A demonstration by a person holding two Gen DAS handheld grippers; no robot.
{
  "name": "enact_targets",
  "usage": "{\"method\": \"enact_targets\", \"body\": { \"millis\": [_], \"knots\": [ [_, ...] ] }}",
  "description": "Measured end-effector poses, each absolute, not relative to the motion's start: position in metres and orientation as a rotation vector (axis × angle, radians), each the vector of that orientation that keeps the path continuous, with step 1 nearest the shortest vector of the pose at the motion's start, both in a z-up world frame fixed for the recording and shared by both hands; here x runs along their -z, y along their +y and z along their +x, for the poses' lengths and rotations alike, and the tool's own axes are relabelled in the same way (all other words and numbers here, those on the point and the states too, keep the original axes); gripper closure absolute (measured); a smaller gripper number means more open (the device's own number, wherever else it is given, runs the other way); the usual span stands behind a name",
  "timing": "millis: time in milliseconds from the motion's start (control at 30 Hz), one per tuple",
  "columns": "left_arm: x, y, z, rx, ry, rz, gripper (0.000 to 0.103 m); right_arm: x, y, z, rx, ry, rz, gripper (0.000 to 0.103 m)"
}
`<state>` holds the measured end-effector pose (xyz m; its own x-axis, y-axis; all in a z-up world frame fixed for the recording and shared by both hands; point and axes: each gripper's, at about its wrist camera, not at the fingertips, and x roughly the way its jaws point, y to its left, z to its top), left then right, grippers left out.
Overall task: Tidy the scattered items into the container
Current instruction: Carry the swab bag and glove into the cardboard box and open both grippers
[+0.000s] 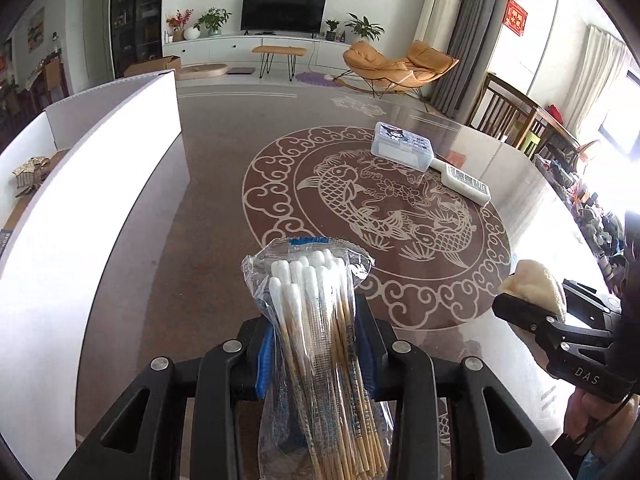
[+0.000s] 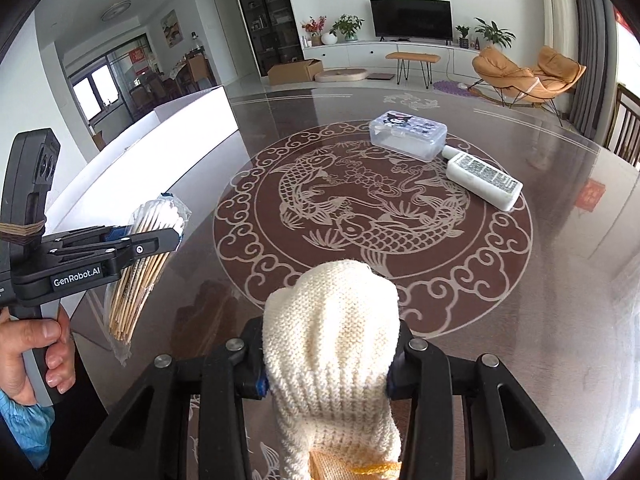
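So the left hand-held gripper point(image 1: 316, 344) is clamped on a clear plastic bag of cotton swabs point(image 1: 316, 320), white tips pointing up and away, wooden sticks hanging down past the blue-padded fingers; from the right wrist view the same bag juts out both sides of the jaws, lifted clear off the tabletop point(image 2: 560, 280). A hand point(image 2: 28, 356) is wrapped around that gripper's grip at the lower left of that view. The right hand-held gripper point(image 2: 326, 368) is squeezing a cream knitted glove point(image 2: 332, 332), which bunches up above the fingers and droops below them, with a bit of yellow trim at the bottom edge. Further out, the glossy brown tabletop has a big round fish-and-cloud pattern, and on its far right side sit a clear plastic box with a cartoon sticker on the lid point(image 2: 408, 134) and a white bottle point(image 2: 484, 180) lying on its side, cap end just about touching the box. Over on the left is the white container point(image 1: 100, 168), a tall-walled open box standing on the tabletop edge, and there's some small brownish thing point(image 1: 30, 172) inside it, can't tell what.
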<state>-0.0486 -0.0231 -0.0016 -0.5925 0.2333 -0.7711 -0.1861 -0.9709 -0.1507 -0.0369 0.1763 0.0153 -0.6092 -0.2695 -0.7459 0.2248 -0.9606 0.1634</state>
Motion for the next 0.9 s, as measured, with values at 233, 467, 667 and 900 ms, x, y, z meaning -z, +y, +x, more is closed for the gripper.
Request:
{"method": "enact_targets", "body": {
  "millis": [233, 467, 667, 900],
  "knots": [
    [-0.064, -0.134, -0.034, -2.750, -0.170, -1.198, 0.069, -0.072, 0.066, -0.069, 2.466, 0.045, 1.052, 0.063],
    [-0.084, -0.279, -0.025, -2.951, -0.259, -1.273, 0.069, -0.137, -0.065, -0.105, 2.269, -0.012, 0.901, 0.063],
    [-0.064, -0.373, -0.026, -2.992, -0.389, -1.441, 0.069, -0.130, -0.185, -0.115, 2.089, 0.023, 0.936, 0.062],
    [-0.026, -0.409, -0.035, -2.940, -0.428, -1.600, 0.069, -0.064, -0.272, -0.105, 1.954, 0.213, 1.094, 0.062]
  ]
}}
